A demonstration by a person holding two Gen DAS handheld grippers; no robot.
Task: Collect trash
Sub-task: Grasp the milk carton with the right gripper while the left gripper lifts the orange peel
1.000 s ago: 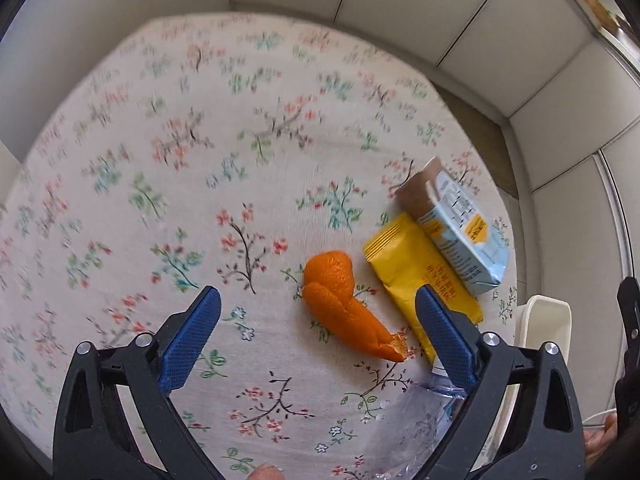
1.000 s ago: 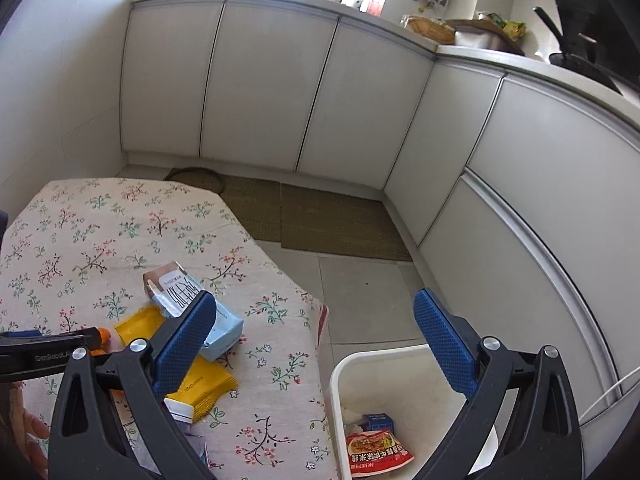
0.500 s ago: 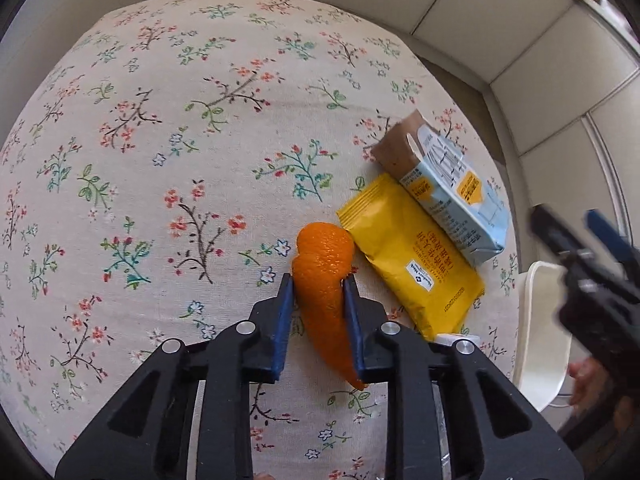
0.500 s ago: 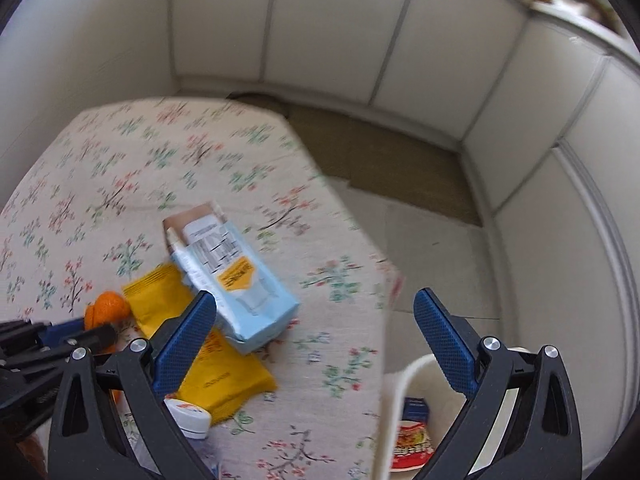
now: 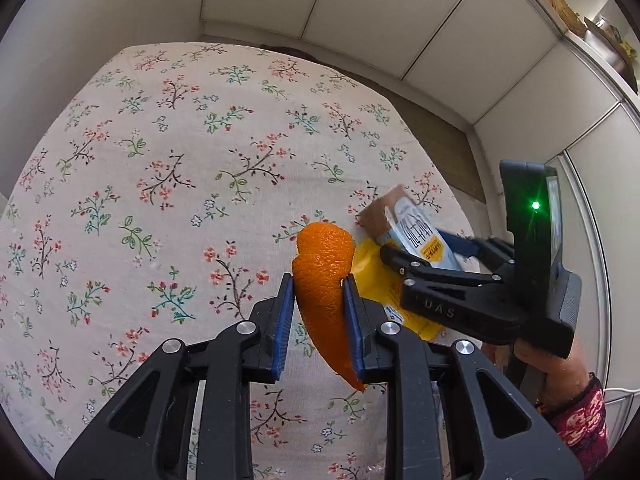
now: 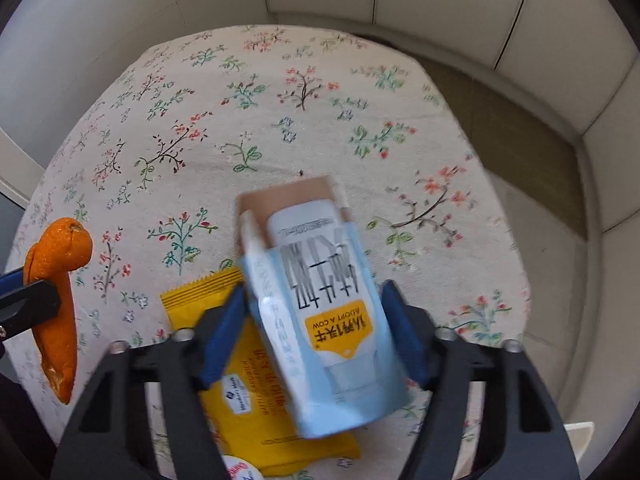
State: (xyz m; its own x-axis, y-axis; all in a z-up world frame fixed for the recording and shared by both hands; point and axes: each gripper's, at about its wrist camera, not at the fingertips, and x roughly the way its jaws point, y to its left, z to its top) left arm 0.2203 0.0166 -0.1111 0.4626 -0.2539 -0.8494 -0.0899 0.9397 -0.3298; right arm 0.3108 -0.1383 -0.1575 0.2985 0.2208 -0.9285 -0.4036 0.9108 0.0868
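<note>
Between hand-held gripper [image 5: 319, 312] pads: orange peel [image 5: 324, 280]

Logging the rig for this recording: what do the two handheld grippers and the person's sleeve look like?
Both grippers, left gripper and right gripper, have matte black skeletal frames with triangular cutouts, silver pivot bolts and blue ribbed pads. The right one's body shows embossed lettering and a green light. The sleeve is dark red, patterned.

Left gripper [image 5: 319, 320]: black frame, blue pads, silver screws. Right gripper [image 6: 312, 330]: same build, green light. Sleeve [image 5: 580, 420]: red patterned.
</note>
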